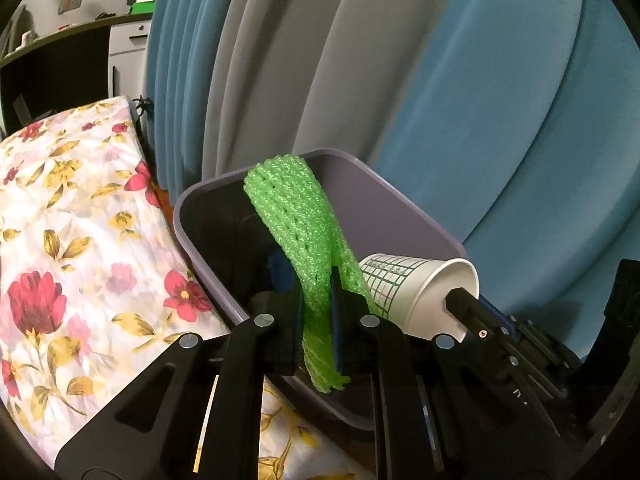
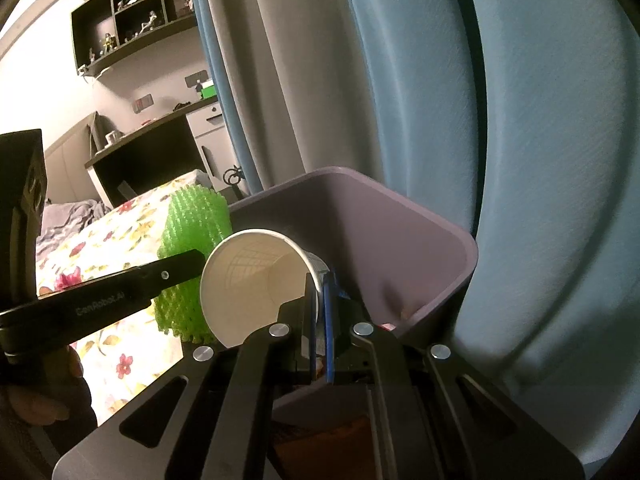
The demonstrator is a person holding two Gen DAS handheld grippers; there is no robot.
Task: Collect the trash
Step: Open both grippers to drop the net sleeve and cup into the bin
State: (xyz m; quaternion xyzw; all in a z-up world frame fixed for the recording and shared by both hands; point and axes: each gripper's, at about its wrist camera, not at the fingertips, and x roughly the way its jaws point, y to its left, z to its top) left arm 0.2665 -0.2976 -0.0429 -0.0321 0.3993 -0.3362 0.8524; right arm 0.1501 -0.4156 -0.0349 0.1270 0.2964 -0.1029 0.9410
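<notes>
Over the purple bin [image 1: 400, 216] beside the bed [image 1: 80, 240], the left tongs [image 1: 318, 300] were clamped on green foam netting [image 1: 292, 216]; the right tongs [image 2: 320, 300] pinched a paper cup's [image 2: 256, 276] rim.

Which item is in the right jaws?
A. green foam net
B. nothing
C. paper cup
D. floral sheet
C: the right gripper pinches the paper cup by its rim over the purple bin, while the foam net sits in the left gripper.
</notes>
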